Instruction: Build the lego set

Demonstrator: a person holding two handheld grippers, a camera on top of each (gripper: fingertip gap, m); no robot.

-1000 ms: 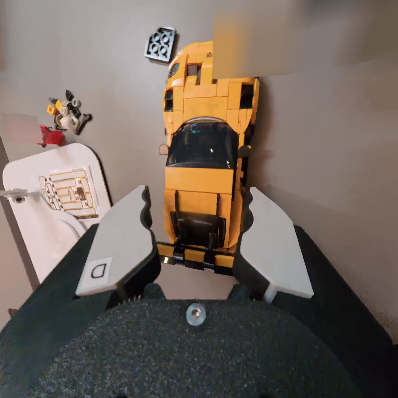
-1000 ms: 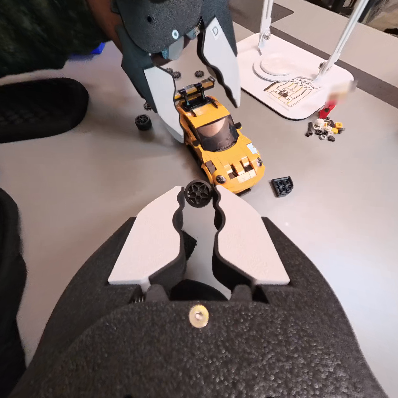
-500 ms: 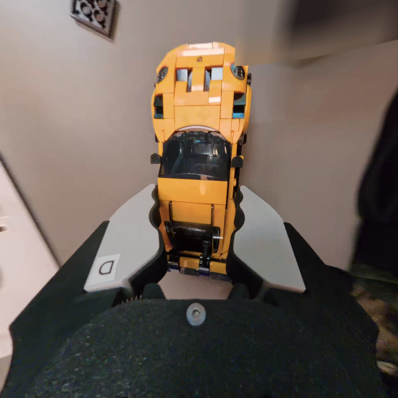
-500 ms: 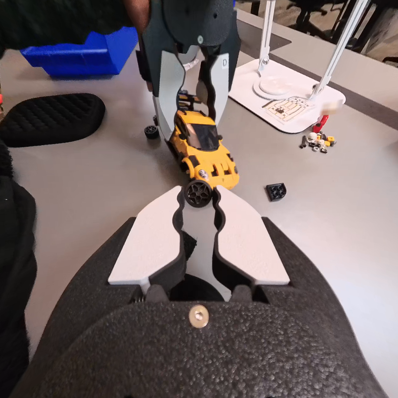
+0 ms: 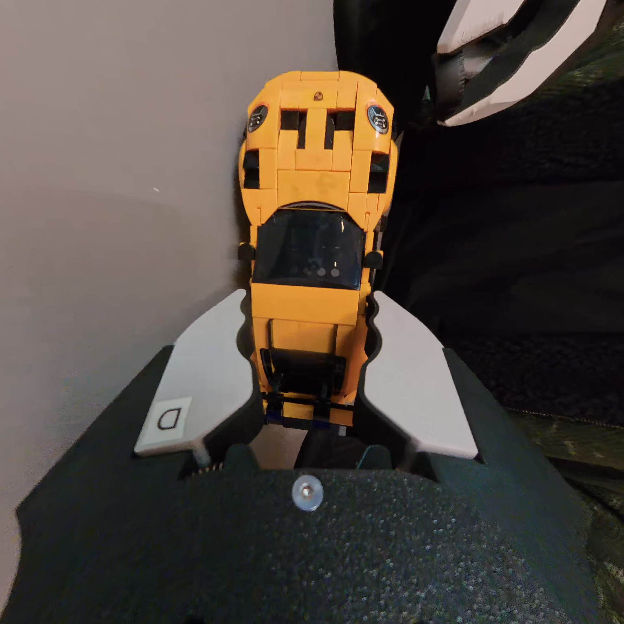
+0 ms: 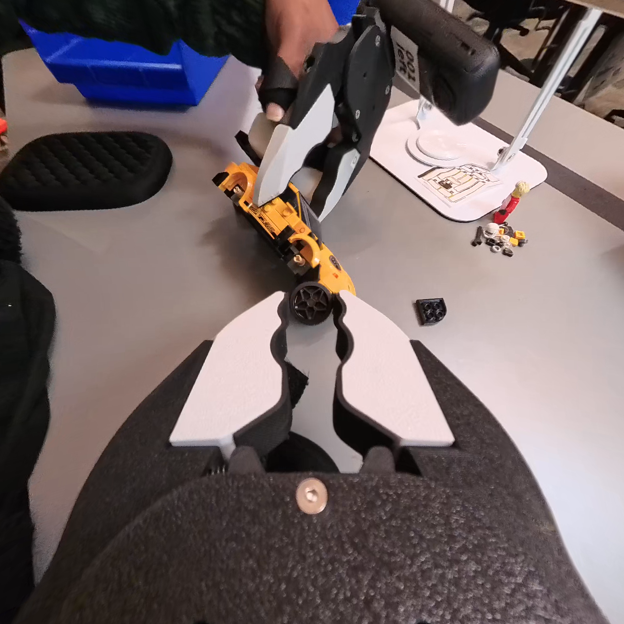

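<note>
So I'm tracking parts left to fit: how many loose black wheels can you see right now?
1: the black wheel clamped in the right gripper, just off the yellow car nose. The car's two visible arches are empty. Others may be hidden behind the left gripper.

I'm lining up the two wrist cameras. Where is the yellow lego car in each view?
Left wrist view: yellow lego car fills the centre, nose up, tail clamped in the left hand-held gripper.
Right wrist view: upper centre, tipped on its side, nose toward the camera.
Shared landmark: the grey table.
</note>
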